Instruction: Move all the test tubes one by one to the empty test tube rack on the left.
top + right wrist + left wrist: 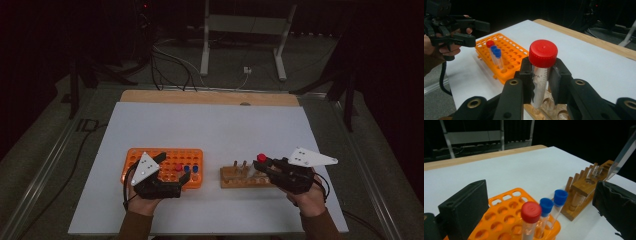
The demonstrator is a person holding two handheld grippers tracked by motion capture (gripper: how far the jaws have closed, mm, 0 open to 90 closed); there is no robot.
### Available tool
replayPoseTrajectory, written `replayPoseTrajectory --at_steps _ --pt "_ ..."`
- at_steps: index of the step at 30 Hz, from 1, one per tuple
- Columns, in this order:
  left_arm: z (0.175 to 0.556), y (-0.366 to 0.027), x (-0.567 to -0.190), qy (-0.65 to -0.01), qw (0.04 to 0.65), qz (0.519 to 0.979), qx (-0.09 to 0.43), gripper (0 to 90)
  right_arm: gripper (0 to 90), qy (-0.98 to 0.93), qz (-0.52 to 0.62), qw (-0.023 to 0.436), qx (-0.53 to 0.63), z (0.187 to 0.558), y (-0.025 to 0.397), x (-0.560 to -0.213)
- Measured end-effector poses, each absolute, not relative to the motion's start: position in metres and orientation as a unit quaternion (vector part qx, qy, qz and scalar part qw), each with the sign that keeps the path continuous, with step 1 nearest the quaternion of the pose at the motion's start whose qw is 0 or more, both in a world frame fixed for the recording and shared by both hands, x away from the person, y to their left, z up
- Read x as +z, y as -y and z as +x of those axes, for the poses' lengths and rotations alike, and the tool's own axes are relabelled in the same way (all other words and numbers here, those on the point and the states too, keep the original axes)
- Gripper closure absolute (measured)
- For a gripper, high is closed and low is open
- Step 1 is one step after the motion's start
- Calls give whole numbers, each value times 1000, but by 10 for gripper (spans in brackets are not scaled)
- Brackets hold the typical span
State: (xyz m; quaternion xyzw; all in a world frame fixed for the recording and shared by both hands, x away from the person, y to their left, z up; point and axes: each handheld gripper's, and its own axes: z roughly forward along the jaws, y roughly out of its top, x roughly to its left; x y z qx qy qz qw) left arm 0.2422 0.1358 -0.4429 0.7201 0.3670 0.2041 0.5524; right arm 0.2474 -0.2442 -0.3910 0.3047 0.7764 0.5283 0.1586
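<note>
Dim scene: the white-topped counter (210, 130) is evenly lit from above and casts only faint shadows, while the surroundings fall to black. The high view is soft and grainy. In the left gripper view, the near black jaws blur.

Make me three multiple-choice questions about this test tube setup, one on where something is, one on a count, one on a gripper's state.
1. Where does the orange rack sit relative to the wooden rack?
A. To its left
B. To its right
C. On top of it

2. How many capped tubes stand in the orange rack?
A. One
B. Three
C. Five

3. What is the right gripper doing?
A. Hanging open
B. Shut on nothing
C. Clamping the red-capped tube

Answers: 1 A, the high view shows orange left of wood. 2 B, one red cap and two blue caps. 3 C, both jaws press the tube's sides over the wooden rack.
</note>
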Motion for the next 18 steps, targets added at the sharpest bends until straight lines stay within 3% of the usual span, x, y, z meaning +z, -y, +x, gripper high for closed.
replayPoseTrajectory --at_steps 18 --pt "232 -105 -421 -305 584 735 162 41 741 -791 281 131 527 247 219 -395"
